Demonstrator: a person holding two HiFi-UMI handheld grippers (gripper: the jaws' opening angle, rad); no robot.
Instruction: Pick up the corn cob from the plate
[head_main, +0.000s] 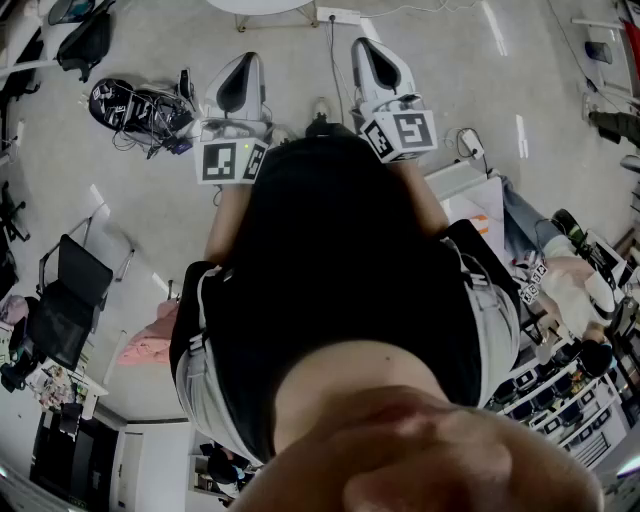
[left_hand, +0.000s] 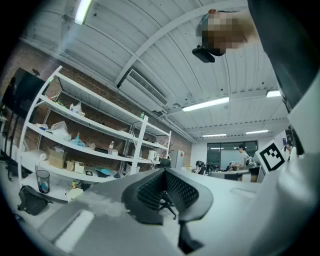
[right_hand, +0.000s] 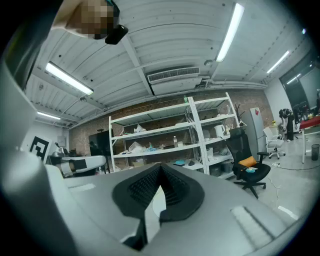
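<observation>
Pointing level over the floor (head_main: 130, 200), the left claw (head_main: 244, 62) sits at the left of the head view, its marker cube (head_main: 232, 160) just ahead of the person's black shirt (head_main: 330, 260). The left gripper view shows its two black ribbed pads (left_hand: 150, 192) clenched tip to tip with nothing gripped. Beyond them stands white shelving (left_hand: 90, 132) against a brick wall. Just to the right in the head view, the right claw (head_main: 370, 48) is also held level, near the left one but apart from it. Its own pads (right_hand: 142, 189) are likewise clenched on nothing, aimed at a white shelf rack (right_hand: 165, 131) with a black office chair (right_hand: 250, 167) near its right end. Where the corn cob and its plate lie cannot be told from any view.
</observation>
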